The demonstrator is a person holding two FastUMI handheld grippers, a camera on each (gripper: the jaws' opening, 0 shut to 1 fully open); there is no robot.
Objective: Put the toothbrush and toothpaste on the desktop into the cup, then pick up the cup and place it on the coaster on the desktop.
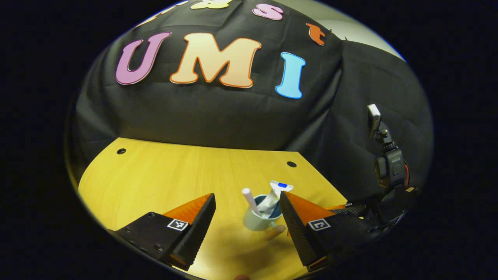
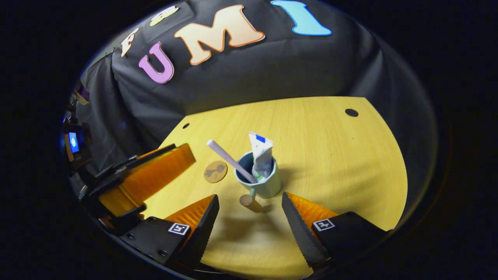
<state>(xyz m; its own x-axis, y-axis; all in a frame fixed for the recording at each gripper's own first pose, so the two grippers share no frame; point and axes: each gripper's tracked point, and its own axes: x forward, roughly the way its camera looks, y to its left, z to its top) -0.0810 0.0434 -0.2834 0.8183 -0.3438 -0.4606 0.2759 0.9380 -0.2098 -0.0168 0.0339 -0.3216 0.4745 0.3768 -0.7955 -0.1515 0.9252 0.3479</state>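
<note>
On the yellow wooden bench [image 2: 330,155] we find the pale blue cup [image 2: 268,186] standing upright near the middle, and in it both of the task's things: the toothpaste [image 2: 261,155] tube stands nearly upright with its flat crimped end up, and the pink toothbrush [image 2: 229,158] leans out over the rim toward the left in the right gripper view. The cup's handle (with a round, wood-coloured end) points toward the right tool [image 2: 249,217], whose two fingers are spread wide, empty, just short of the cup. Just beside the cup on its left in that view lies the round brown coaster [image 2: 215,171], flat on the bench and apart from the cup, so the cup is not yet on it. The left tool [image 1: 247,221] is also spread and holds nothing; in its own view the cup [image 1: 255,221] stands between its fingertips and a little beyond them, with the right finger's tip [image 1: 290,214] overlapping the cup's edge. In the right gripper view we see that left tool's orange fingers [image 2: 151,177] at the bench's left side, near the coaster.
</note>
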